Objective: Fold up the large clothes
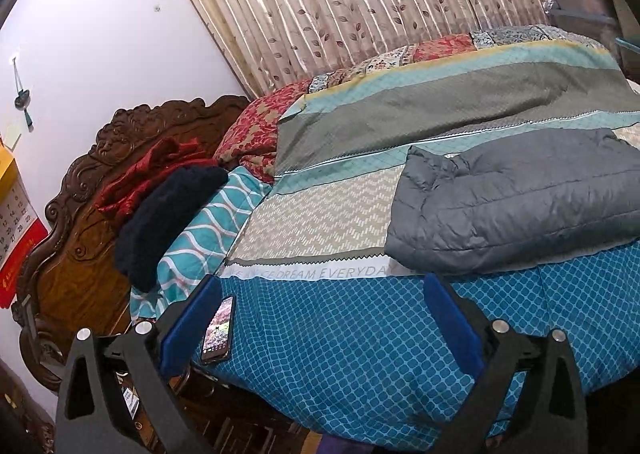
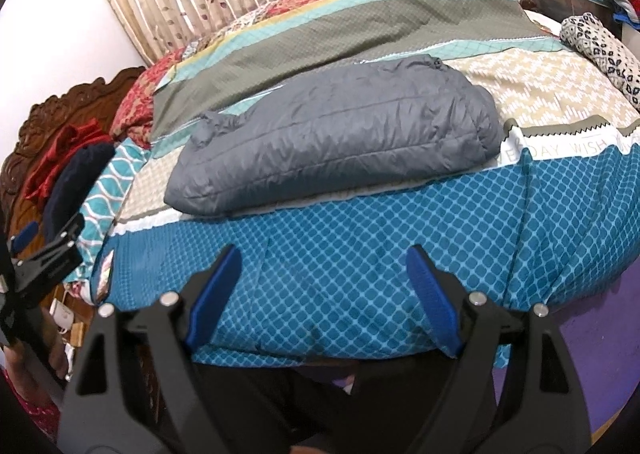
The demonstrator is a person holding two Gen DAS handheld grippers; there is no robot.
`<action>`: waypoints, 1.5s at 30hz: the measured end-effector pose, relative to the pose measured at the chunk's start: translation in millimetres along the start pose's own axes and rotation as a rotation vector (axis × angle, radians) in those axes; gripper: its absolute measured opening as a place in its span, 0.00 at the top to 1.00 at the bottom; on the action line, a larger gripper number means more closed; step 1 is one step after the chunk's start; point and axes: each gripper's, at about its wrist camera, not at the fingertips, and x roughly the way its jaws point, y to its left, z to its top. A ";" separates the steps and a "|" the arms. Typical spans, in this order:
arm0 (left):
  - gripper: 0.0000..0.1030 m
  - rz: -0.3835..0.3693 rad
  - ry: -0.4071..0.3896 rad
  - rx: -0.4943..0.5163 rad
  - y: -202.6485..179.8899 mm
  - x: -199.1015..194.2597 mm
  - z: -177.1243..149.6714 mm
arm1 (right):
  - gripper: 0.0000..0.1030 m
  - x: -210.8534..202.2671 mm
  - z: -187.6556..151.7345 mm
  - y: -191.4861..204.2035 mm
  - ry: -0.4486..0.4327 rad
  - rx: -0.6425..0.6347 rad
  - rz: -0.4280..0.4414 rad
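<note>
Left tool [image 1: 320, 318] nearest, fingers spread wide w/ nothing between them, hanging over the near edge of the bed [image 1: 360, 354]; right tool [image 2: 320, 290] likewise spread and empty, over the blue diamond-print part of the cover; a phone [image 1: 218, 330] lies by the left tool's left finger, screen lit, at the bed's near-left corner. Further in, the grey puffer jacket [image 2: 332, 142] lies folded into a compact bundle on the beige and white bands (apart from both tools). Left of it a dark knit garment [image 1: 168, 222] and red cloth [image 1: 148, 170] rest against the carved headboard [image 1: 80, 246]; far behind, a leaf-print curtain [image 1: 340, 6]; far right, a black-and-white patterned cloth [image 2: 604, 50].
</note>
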 end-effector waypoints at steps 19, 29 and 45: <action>0.26 0.034 -0.011 0.045 -8.2 -3.2 -2.7 | 0.22 -4.7 8.6 -2.6 -0.028 0.010 -0.007; 0.26 0.018 0.010 0.042 -8.0 0.7 -5.0 | 0.22 -4.8 10.4 -3.4 -0.034 0.007 -0.008; 0.26 -0.003 0.050 0.057 -15.9 7.6 -12.4 | 0.22 -2.4 10.6 -7.2 -0.031 0.020 -0.014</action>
